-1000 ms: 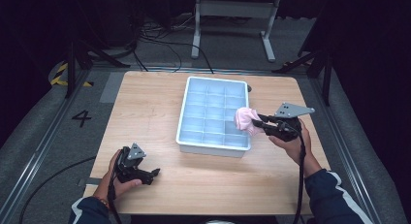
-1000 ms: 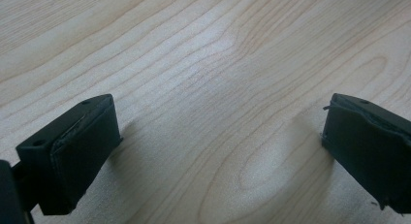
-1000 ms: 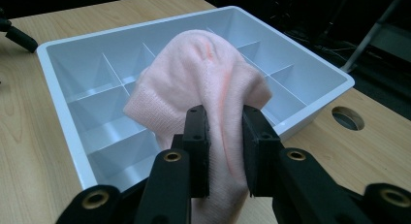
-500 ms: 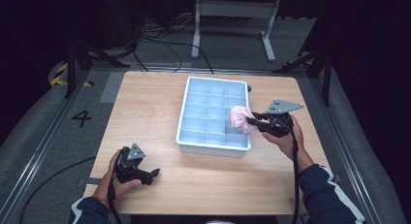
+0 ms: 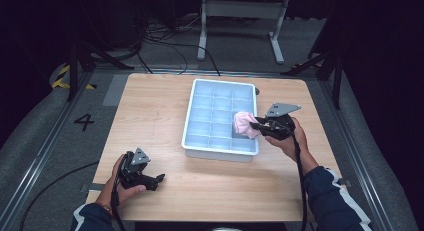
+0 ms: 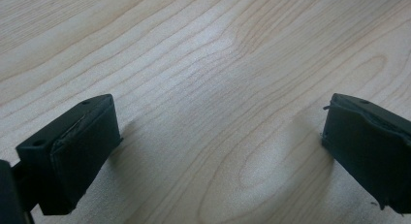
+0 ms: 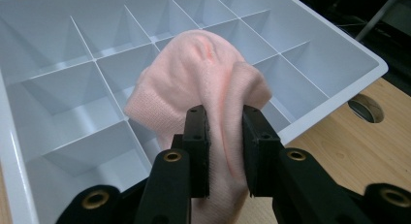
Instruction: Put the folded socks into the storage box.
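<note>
Right tongs [image 7: 225, 136] clenched on the pink cloth [image 7: 203, 83], held just above the right-hand compartments of the white divided tray [image 5: 196, 105]. Left tongs [image 6: 218, 151] released, low over bare bench [image 5: 150, 111], well apart from the tray.

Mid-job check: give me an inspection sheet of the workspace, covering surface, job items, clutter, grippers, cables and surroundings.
Surface: light wooden table, with a round hole near the tray's corner.
Job's things: pale blue compartment tray, its visible cells empty; pink cloth held over its right side.
Clutter: nothing seen.
Grippers: right gripper shut on the pink cloth, at the tray's right edge; left gripper open, nothing between its fingers, low over bare wood at the table's front left.
Cables: one trails from each gripper along the forearm; more black cables on the floor beyond.
Surroundings: dark room, grey floor marked 4, a metal frame stand behind.
</note>
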### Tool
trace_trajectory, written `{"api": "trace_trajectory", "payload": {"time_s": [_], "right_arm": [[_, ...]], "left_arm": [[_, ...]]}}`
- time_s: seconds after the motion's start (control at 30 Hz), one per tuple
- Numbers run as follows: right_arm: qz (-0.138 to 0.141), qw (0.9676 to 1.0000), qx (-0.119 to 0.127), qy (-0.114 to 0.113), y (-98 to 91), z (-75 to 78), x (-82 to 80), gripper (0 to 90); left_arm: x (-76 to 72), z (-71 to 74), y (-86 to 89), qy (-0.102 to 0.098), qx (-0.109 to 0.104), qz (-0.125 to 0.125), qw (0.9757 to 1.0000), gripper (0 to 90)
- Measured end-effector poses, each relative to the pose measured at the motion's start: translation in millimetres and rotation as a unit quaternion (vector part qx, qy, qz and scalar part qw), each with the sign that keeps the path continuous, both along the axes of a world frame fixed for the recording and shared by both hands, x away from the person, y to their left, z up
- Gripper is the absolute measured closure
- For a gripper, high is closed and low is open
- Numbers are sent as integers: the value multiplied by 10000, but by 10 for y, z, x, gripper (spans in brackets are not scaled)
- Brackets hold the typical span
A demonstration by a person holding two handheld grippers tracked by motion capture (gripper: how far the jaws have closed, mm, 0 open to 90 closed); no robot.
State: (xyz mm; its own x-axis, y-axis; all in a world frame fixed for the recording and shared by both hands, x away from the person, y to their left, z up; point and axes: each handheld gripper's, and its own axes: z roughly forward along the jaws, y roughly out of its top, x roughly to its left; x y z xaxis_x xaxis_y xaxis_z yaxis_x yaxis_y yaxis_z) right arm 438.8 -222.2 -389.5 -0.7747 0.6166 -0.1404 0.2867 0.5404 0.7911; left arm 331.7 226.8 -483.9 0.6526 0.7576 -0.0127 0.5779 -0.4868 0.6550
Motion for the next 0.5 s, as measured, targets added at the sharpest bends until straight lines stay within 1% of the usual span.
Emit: {"api": "trace_trajectory", "payload": {"time_s": [0.2,0.27,0.33,0.4,0.47,0.5], "right_arm": [[100,9997,-217,6,73,-39,17,752],[126,9993,-357,15,115,-59,22,752],[143,9991,-391,23,128,-64,24,752],[179,9986,-505,7,167,-77,32,752],[211,9973,-698,30,221,-82,41,752],[211,9973,-698,30,221,-82,41,752]], "left_arm": [[0,0,0,-1,1,-1,10000,3],[0,0,0,-1,3,-1,10000,3],[0,0,0,-1,3,-2,10000,3],[0,0,0,-1,2,0,10000,3],[0,0,0,-2,2,0,10000,3],[0,0,0,-2,2,0,10000,3]]}}
